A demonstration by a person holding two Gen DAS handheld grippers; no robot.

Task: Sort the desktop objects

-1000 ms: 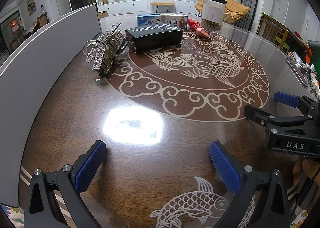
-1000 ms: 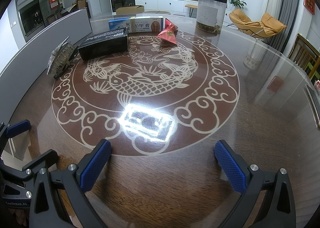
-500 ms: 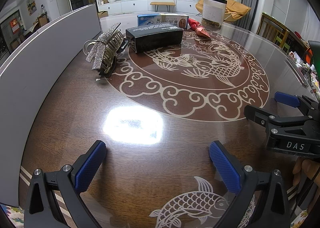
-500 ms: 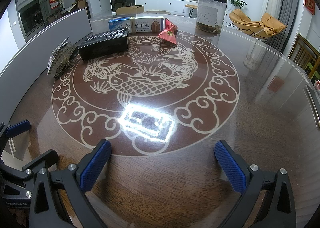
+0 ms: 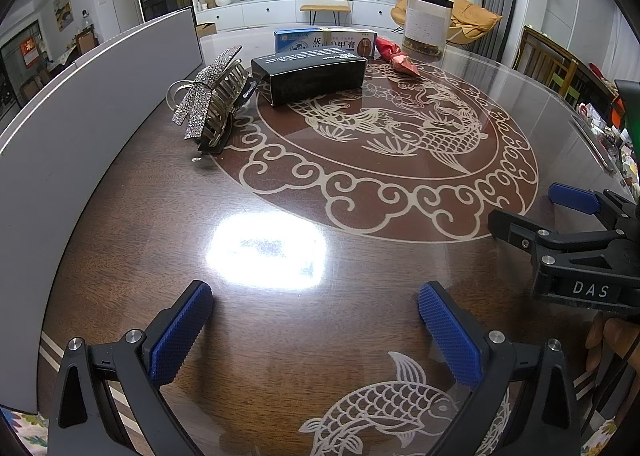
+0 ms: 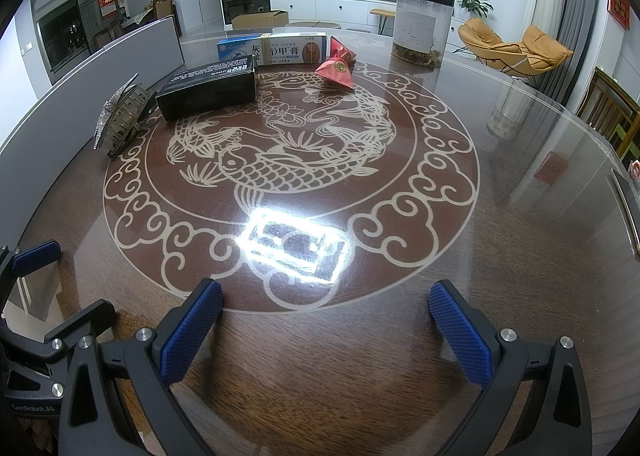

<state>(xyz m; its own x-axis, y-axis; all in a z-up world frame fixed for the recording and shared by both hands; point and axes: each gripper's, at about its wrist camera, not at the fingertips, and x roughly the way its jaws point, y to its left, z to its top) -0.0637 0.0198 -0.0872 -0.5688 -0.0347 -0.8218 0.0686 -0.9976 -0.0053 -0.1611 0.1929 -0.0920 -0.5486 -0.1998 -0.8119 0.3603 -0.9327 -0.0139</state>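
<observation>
Clearly, we had the whole desk (image 6: 520, 256) in front of us, a round dark top under glass with a fish pattern, and a grey panel (image 5: 80, 127) stood along its left edge. A tall clear jar (image 6: 422, 29) stood at the far side, apart from the rest. Everything to be sorted lay in a loose arc at the far left: a blue and white box (image 6: 272, 49) at the back, a black box (image 6: 208, 89) just in front of it, a jewelled hair clip (image 5: 212, 103) to the left near the panel, and a small red pouch (image 6: 336, 69) to the right of the boxes.

We held the left claw (image 5: 316, 328) low over the near edge, spread wide with nothing between its blue pads. The right claw (image 6: 326, 332) hovered beside it, equally wide and empty. Neither was near any object, so we judged that the sorting had not begun.

To do this step well, we thought each claw should take its own side: the left for the clip, the right for the pouch. The black box looked best gripped across its narrow width. The clip seemed likely to snag or tip, so a squeeze on its solid body, not the dangling bow, appeared safer. The glass looked slippery, so we thought the pads should close squarely before lifting.
</observation>
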